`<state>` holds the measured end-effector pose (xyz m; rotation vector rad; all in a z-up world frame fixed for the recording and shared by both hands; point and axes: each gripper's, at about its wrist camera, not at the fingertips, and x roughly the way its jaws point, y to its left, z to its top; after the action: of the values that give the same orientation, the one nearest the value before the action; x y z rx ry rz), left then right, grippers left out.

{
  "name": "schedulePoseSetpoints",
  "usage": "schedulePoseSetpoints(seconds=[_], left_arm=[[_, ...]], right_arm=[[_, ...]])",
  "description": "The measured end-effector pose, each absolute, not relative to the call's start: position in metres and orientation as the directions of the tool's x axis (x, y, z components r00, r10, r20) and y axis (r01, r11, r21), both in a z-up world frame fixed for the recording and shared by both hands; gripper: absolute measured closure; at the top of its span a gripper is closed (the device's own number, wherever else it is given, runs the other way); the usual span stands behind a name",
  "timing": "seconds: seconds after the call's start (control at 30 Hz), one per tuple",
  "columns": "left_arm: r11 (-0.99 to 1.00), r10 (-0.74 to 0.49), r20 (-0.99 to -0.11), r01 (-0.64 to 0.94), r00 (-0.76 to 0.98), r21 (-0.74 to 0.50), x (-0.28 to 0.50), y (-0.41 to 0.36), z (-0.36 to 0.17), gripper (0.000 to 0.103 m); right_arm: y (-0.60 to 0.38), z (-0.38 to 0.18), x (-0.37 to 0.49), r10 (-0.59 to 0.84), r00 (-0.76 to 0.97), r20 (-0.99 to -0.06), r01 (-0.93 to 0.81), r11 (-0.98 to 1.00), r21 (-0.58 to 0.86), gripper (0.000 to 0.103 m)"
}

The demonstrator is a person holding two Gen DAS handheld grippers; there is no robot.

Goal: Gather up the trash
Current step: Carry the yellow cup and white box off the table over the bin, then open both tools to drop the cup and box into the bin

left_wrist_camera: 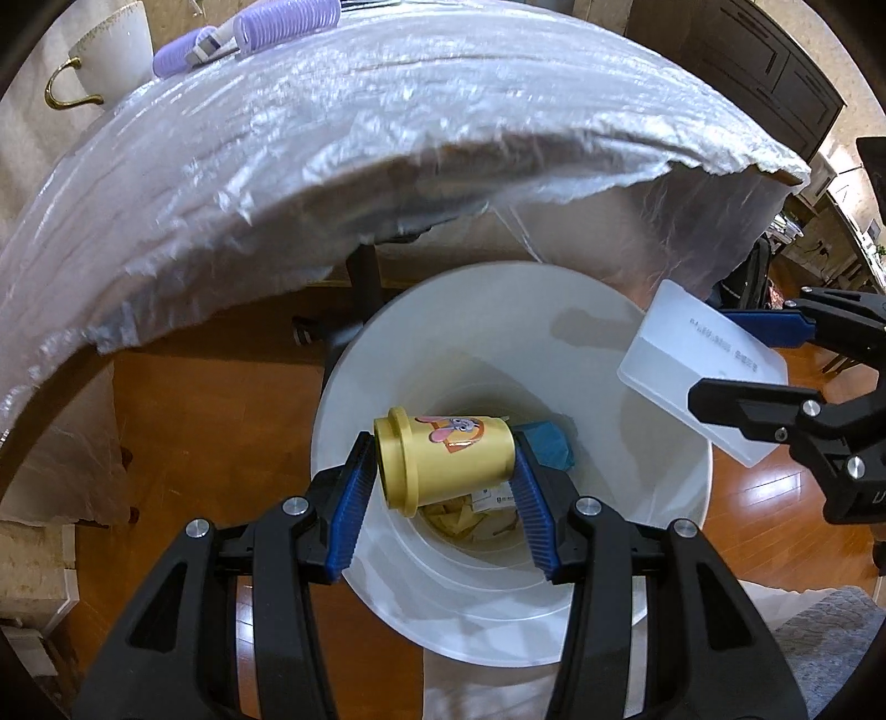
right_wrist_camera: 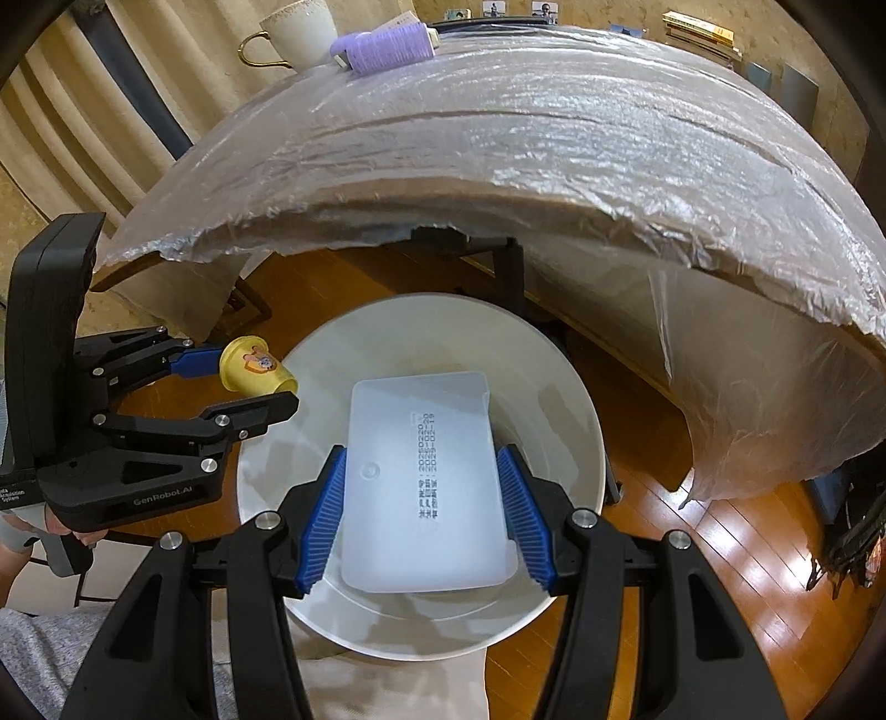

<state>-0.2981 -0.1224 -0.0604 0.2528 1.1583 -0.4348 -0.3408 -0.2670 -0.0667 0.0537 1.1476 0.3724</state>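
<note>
Left wrist view first: the left gripper [left_wrist_camera: 443, 487] is pinching a little yellow cup [left_wrist_camera: 443, 462] with a cartoon sticker, lying sideways between the blue pads, right over the mouth of the white bin [left_wrist_camera: 387, 387]. Down at the bottom of the bin there's already some stuff, a blue thing [left_wrist_camera: 548, 443] and some paper scraps [left_wrist_camera: 470, 509]. Off to the right you can see the right gripper [left_wrist_camera: 736, 365] holding a frosted plastic tray [left_wrist_camera: 703, 382] near the bin's rim.

Right wrist view: same tray [right_wrist_camera: 423, 482], clamped by its two long sides between the pads of the right gripper [right_wrist_camera: 423, 515], hanging over the bin [right_wrist_camera: 554, 360]. The left gripper [right_wrist_camera: 243, 382] with the cup [right_wrist_camera: 256, 368] sits at the bin's left edge. The plastic-covered table [right_wrist_camera: 498, 138] behind has a mug [right_wrist_camera: 302, 33] and purple rollers [right_wrist_camera: 390, 50] on it.

So I'd say we're at the drop step. Next move looks simple: open each one and let the stuff fall. The tray is wide, so maybe tilt it first so it doesn't catch on the rim.
</note>
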Motion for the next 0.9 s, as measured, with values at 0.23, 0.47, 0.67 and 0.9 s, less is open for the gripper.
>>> schedulePoseSetpoints(seconds=[0.23, 0.47, 0.67, 0.9], left_arm=[[0.891, -0.178, -0.932, 0.455, 0.314, -0.017, -0.296, -0.128, -0.072, 0.053], [0.887, -0.167, -0.938, 0.462, 0.303, -0.009, -0.294, -0.131, -0.082, 0.053], [0.882, -0.158, -0.942, 0.472, 0.297, 0.001, -0.289, -0.136, -0.087, 0.053], [0.878, -0.143, -0.945, 0.479, 0.294, 0.016, -0.285, -0.137, -0.091, 0.053]], right_arm=[[-0.264, -0.077, -0.338, 0.310, 0.346, -0.886, -0.253, 0.940, 0.230, 0.049], [-0.263, -0.085, -0.339, 0.298, 0.338, -0.893, -0.242, 0.944, 0.223, 0.049], [-0.261, -0.089, -0.338, 0.282, 0.334, -0.899, -0.240, 0.948, 0.209, 0.049], [-0.261, -0.098, -0.335, 0.266, 0.329, -0.906, -0.234, 0.952, 0.195, 0.049]])
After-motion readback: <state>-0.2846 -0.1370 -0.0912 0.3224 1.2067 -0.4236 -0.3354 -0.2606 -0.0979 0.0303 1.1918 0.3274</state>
